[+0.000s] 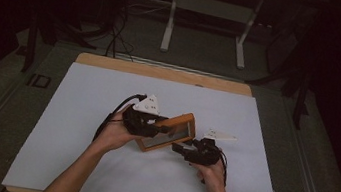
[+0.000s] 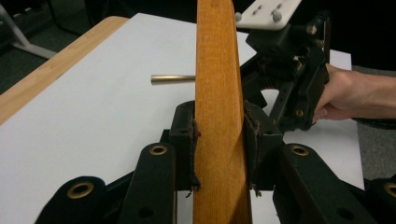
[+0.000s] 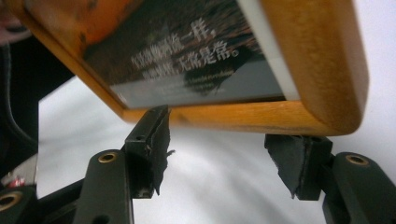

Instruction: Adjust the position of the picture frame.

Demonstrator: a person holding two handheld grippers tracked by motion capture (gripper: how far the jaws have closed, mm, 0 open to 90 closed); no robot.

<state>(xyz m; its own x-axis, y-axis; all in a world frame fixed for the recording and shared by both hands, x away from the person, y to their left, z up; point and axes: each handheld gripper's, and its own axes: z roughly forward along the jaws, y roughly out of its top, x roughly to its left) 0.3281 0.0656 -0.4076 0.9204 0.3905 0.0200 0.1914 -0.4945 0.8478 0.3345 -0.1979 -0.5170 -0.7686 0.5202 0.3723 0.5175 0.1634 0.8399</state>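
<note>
A wooden picture frame point(image 1: 181, 121) with a dark picture and white lettering point(image 3: 187, 51) is held tilted above the white mat. My left gripper point(image 1: 163, 128) is shut on one side rail of the frame point(image 2: 217, 70), its pads pressed on both faces. My right gripper point(image 1: 178, 148) sits just right of the frame's lower corner. In the right gripper view my right gripper point(image 3: 224, 149) stands open, and the frame's bottom edge point(image 3: 224, 116) runs just above the fingertips point(image 3: 154, 140), with nothing between them. A thin metal rod point(image 2: 173, 78) pokes out from behind the frame.
The white mat point(image 1: 78, 128) covers a wooden table point(image 1: 162, 71). The right hand point(image 2: 350, 93) holds its gripper point(image 2: 289, 70) close behind the frame. Beyond the table stand a desk frame's legs point(image 1: 167, 30) and cables point(image 1: 113, 37) on the dark floor.
</note>
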